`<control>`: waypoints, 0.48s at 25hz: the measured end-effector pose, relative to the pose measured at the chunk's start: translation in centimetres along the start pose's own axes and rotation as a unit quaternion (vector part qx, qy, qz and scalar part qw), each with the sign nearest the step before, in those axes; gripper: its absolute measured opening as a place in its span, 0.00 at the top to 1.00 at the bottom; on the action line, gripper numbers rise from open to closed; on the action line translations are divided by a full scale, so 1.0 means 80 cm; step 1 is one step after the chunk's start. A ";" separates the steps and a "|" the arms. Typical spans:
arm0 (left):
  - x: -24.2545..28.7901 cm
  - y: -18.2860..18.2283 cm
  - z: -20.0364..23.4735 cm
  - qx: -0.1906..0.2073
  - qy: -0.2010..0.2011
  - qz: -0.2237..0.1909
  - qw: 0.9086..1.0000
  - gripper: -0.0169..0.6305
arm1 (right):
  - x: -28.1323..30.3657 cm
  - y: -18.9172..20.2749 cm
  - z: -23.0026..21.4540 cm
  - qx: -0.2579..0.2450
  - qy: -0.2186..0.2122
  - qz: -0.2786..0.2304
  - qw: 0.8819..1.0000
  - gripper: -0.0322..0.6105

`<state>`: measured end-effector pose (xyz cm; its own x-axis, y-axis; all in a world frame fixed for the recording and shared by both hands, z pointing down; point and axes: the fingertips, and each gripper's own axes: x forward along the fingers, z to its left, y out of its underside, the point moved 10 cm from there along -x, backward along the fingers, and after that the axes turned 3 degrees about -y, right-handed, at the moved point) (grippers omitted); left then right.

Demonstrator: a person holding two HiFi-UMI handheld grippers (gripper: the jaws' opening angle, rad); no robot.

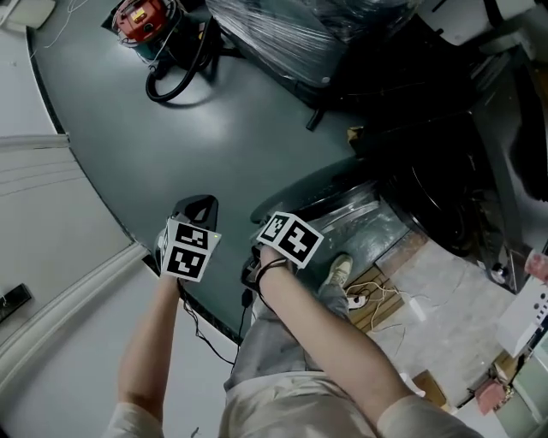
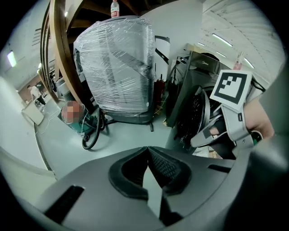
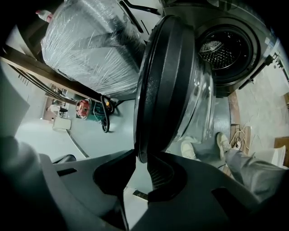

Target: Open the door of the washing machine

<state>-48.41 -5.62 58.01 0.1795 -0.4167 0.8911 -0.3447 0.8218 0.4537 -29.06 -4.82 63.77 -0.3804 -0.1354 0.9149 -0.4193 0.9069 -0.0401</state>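
The washing machine door [image 3: 167,81] stands swung wide, a round black rim with a glass bowl. Behind it the drum opening [image 3: 226,45] is exposed. My right gripper [image 3: 141,157] is shut on the door's lower rim, which runs down between its pads. In the head view the door [image 1: 342,205] lies just beyond the right gripper's marker cube [image 1: 291,238], with the dark machine [image 1: 437,197] to the right. My left gripper [image 2: 148,148] is shut with nothing in it, held over the floor left of the door [image 1: 195,208].
A large item wrapped in plastic film [image 2: 117,67] stands beyond the door. A red vacuum cleaner with a black hose [image 1: 141,19] sits on the grey floor. The person's shoe [image 1: 341,269] and loose cables [image 1: 377,299] lie below the door. A white wall [image 1: 51,282] runs on the left.
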 end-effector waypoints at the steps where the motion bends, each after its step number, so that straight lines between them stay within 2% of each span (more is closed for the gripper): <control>1: 0.004 0.000 0.008 -0.002 -0.002 0.001 1.000 0.94 | 0.005 -0.005 0.009 0.005 -0.005 0.000 1.000 0.79; 6: 0.017 -0.015 0.040 -0.004 -0.007 0.004 1.000 0.94 | 0.024 -0.031 0.050 0.039 -0.021 -0.003 0.999 0.79; 12: 0.028 -0.044 0.082 -0.012 -0.005 -0.004 1.000 0.94 | 0.042 -0.059 0.091 0.057 -0.038 -0.018 0.997 0.80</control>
<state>-52.86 -11.99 58.48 0.1734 -0.4263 0.8878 -0.3219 0.8274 0.4602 -34.34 -12.42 64.14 -0.4230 -0.2016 0.8834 -0.5231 0.8504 -0.0564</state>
